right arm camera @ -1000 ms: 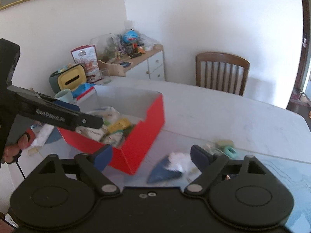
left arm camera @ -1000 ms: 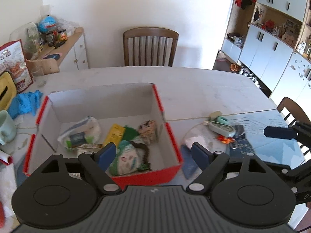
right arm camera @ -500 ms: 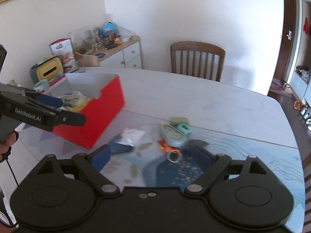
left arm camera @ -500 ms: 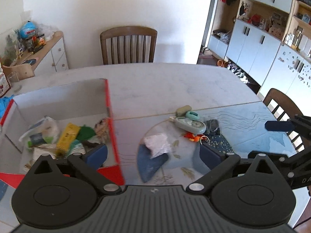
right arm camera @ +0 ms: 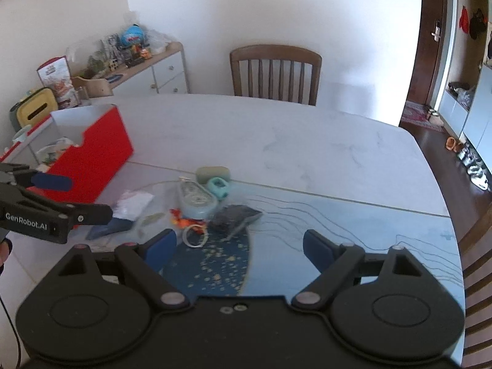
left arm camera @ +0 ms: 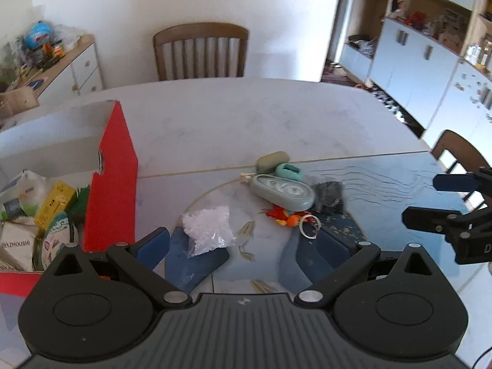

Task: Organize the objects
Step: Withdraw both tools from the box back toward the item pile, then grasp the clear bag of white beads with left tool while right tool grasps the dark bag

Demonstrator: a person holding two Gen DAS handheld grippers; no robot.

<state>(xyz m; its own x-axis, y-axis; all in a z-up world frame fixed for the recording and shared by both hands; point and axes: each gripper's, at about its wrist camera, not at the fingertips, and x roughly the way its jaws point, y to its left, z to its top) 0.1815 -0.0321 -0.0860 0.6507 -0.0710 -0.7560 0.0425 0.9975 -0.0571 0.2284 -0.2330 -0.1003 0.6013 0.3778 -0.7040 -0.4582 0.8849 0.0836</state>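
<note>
The left gripper (left arm camera: 244, 247) hangs above the table (left arm camera: 246, 117) with its jaws spread wide and nothing between the pads; they finished opening within the last second. Directly ahead of its blue fingertips (left arm camera: 152, 247) lies a clear plastic bag of white granules (left arm camera: 207, 226), resting partly on a dark blue patch of the printed table mat (left arm camera: 384, 184). The right gripper (right arm camera: 240, 246) is also held above the table, jaws wide apart and empty, pointing down at the same cluster of loose items. That cluster sits near the middle of the table on the mat's edge: a grey-green oval device with dials (left arm camera: 283, 191), a small teal case (left arm camera: 289, 171) touching its far side, an olive-green oval pouch (left arm camera: 273, 160) just beyond that, a dark speckled packet (right arm camera: 235, 216) to the right of the device, and an orange-red toy with a white ring (right arm camera: 192, 229) nearest the right gripper. The red cardboard box (left arm camera: 112, 181) stands to the left of the cluster, well apart from it, open at the top and already holding several packets, including a yellow one (left arm camera: 53, 204) and a white plastic-wrapped one (left arm camera: 29, 186). A wooden chair (left arm camera: 200, 50) stands at the far side of the table, and a white sideboard (right arm camera: 147, 70) crowded with small goods stands against the wall on the left. Part of a hand (right arm camera: 4, 247) shows at the frame edge below the left gripper in the right wrist view.
</note>
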